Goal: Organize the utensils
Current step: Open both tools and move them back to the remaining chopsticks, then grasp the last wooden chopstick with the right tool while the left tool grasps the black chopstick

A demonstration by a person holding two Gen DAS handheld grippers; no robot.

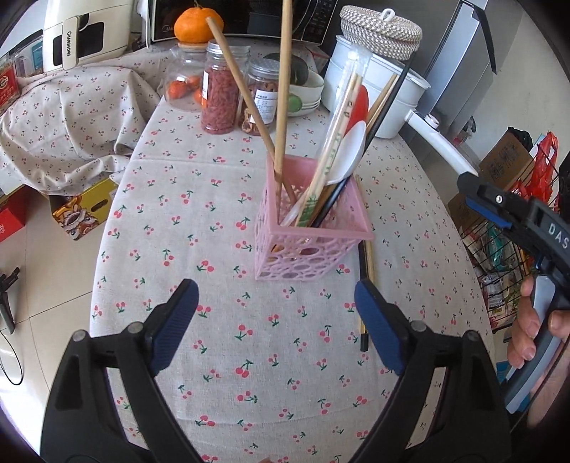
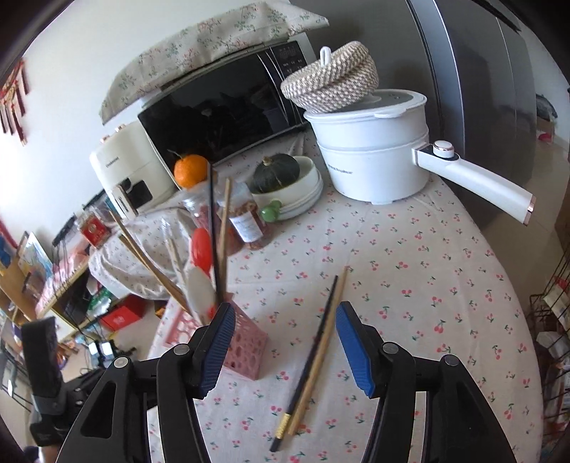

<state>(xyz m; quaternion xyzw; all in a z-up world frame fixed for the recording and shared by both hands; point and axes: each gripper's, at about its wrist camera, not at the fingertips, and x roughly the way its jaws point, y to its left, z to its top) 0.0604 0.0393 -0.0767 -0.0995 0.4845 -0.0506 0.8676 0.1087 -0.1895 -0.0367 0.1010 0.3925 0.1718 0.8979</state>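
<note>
Your left gripper (image 1: 276, 324) hangs over the cherry-print tablecloth (image 1: 221, 356) with its blue pads spread wide and nothing between them. Your right gripper (image 2: 285, 347) is also parted, the pads clear of the two loose chopsticks, a black chopstick (image 2: 313, 356) and a wooden chopstick (image 2: 322, 350), which lie side by side on the cloth, running away from you through the gap between the fingers. Just beyond the left gripper stands the pink basket (image 1: 306, 245), upright on the cloth, and the two loose sticks lie on its right side in that view. Inside it lean two long wooden chopsticks (image 1: 281, 107), a white spoon (image 1: 351, 153), a red spoon (image 1: 358, 103) and several more sticks, one in a clear wrapper. Farther back sit the jars (image 1: 221, 96), an orange (image 1: 197, 25), a white pot (image 2: 374, 153) with a woven lid (image 2: 331, 76) on top, and the microwave (image 2: 228, 103) against the wall.
</note>
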